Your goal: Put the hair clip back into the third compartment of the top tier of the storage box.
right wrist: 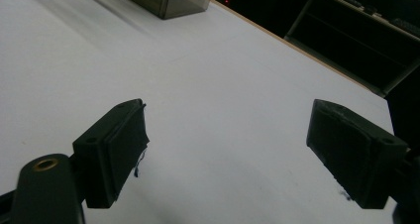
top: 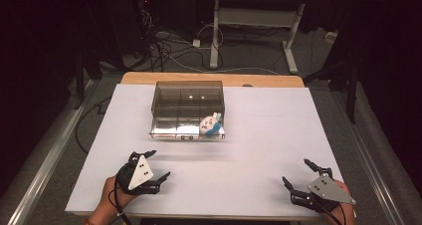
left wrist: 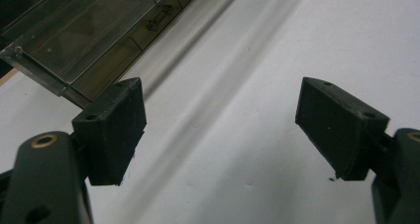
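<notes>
A smoky clear box (top: pixel 188 108) with compartments stands at the far middle of the white table (top: pixel 259 150). A white and blue toy (top: pixel 211 124) lies in its front right compartment; the other compartments look empty. The left claw (top: pixel 158 164) rests near the table's front left corner, jaws wide apart and holding nothing, well apart from the box. The right claw (top: pixel 296 173) sits at the front right, also wide open and empty.
</notes>
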The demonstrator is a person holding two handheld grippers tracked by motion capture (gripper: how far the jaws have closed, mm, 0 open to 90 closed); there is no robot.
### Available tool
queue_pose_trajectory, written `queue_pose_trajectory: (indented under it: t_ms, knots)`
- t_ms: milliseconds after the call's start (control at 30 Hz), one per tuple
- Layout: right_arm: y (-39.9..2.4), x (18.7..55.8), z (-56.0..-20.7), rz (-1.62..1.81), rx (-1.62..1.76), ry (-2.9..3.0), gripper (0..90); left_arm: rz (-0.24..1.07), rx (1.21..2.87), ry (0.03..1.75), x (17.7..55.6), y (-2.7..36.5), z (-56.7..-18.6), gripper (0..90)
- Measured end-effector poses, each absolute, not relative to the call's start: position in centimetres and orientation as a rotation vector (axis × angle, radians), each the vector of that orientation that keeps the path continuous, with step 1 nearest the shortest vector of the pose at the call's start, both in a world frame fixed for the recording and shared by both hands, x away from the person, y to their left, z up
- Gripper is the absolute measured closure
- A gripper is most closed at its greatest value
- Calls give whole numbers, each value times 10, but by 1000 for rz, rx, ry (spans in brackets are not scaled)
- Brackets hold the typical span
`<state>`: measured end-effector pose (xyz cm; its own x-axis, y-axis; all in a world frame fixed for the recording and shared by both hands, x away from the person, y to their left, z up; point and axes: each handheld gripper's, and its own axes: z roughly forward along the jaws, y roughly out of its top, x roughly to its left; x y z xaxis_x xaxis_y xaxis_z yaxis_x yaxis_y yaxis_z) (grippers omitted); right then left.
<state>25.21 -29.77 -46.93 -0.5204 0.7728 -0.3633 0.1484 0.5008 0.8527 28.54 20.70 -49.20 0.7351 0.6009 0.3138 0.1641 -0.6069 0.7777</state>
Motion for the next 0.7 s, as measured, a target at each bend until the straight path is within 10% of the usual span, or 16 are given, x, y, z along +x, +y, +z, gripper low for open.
queue_pose_trajectory:
  t_ms: [700]
  knots:
    - [-286,249,-476,960,704,2024,160,723,2182,581,290,202,-493,190]
